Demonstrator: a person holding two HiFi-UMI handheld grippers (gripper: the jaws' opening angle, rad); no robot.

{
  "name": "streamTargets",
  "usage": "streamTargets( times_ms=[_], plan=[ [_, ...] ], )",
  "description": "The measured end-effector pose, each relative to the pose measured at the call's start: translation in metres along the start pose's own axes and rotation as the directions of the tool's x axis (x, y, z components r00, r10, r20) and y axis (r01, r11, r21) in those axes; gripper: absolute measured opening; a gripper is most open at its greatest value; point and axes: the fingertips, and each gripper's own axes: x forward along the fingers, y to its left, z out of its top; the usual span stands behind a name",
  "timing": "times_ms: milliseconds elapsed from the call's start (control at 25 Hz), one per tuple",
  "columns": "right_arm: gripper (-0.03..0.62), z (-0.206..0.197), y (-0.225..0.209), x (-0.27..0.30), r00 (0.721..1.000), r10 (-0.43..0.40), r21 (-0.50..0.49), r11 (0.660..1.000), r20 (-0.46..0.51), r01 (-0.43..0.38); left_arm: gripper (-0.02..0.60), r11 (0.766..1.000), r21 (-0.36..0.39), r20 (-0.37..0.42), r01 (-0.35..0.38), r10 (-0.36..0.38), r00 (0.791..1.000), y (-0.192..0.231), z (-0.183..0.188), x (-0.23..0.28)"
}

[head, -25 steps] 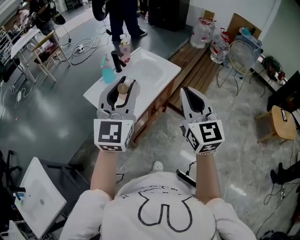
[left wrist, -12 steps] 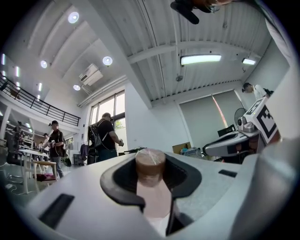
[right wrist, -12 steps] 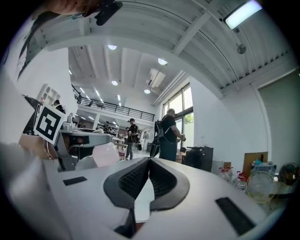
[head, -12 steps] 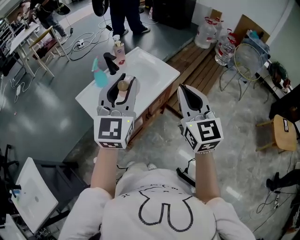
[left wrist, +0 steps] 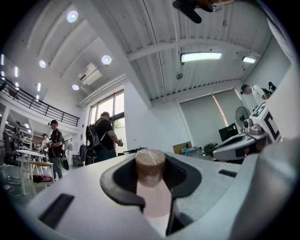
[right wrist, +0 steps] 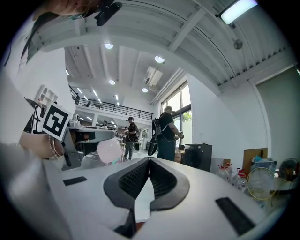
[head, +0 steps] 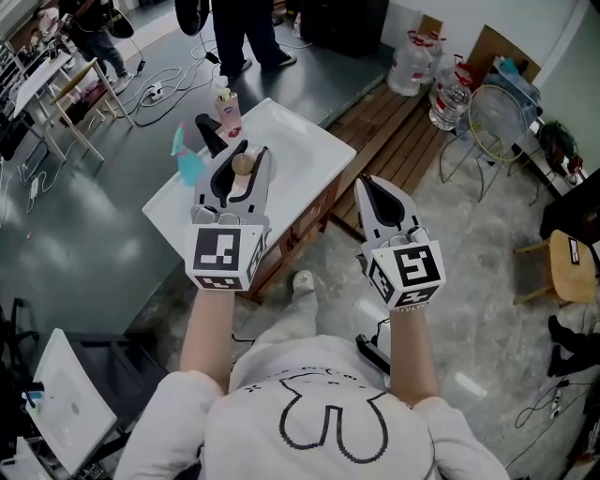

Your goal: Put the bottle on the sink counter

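Note:
My left gripper (head: pixel 240 156) is shut on a pale pink bottle (head: pixel 243 184) with a round brown cap (head: pixel 242 163), held upright between the jaws. In the left gripper view the bottle (left wrist: pixel 151 197) fills the gap between the black pads, cap (left wrist: pixel 150 164) at the top. The gripper hangs over the near part of the white sink counter (head: pixel 314 169). To its right, off the counter and over the floor, my right gripper (head: pixel 367 184) is shut with nothing in it; its pads meet in the right gripper view (right wrist: pixel 149 163), where the pink bottle (right wrist: pixel 109 150) also shows at the left.
On the counter's far end stand a black faucet (head: pixel 207 134), a blue bottle (head: pixel 187 161) and a pink carton (head: pixel 226 109). A person (head: pixel 234 28) stands beyond. Right of the counter lie wooden boards (head: pixel 394 131), water jugs (head: pixel 412 61), a fan (head: pixel 497 117) and a stool (head: pixel 567 262).
I have stepped closer to the sink counter; it now lies right under the left gripper. Both grippers keep their pose, and the bottle stays gripped.

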Motion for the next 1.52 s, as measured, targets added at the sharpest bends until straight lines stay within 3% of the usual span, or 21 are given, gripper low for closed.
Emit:
streamTargets(
  times_ms=[280, 720, 1080, 1520],
  plan=[
    [0.028, -0.007, -0.026, 0.050, 1.000, 0.029, -0.027, 0.999, -0.012, -0.029, 0.123, 1.000, -0.007, 0.015, -0.002, 0.002, 1.000, 0.016, -0.011, 0.063],
    [0.028, -0.021, -0.090, 0.152, 0.997, 0.063, -0.046, 0.997, -0.038, -0.065, 0.123, 0.999, -0.031, -0.023, -0.036, 0.036, 0.999, 0.059, -0.051, 0.178],
    [0.028, -0.052, -0.114, 0.241, 0.988, 0.127, -0.009, 0.992, -0.088, -0.128, 0.123, 0.996, -0.065, -0.118, -0.068, 0.060, 0.991, 0.102, -0.112, 0.259],
    [0.028, -0.098, -0.131, 0.306, 0.975, 0.154, 0.045, 0.988, -0.163, -0.149, 0.123, 0.984, -0.130, -0.283, -0.125, 0.084, 0.955, 0.138, -0.213, 0.321]
  ],
)
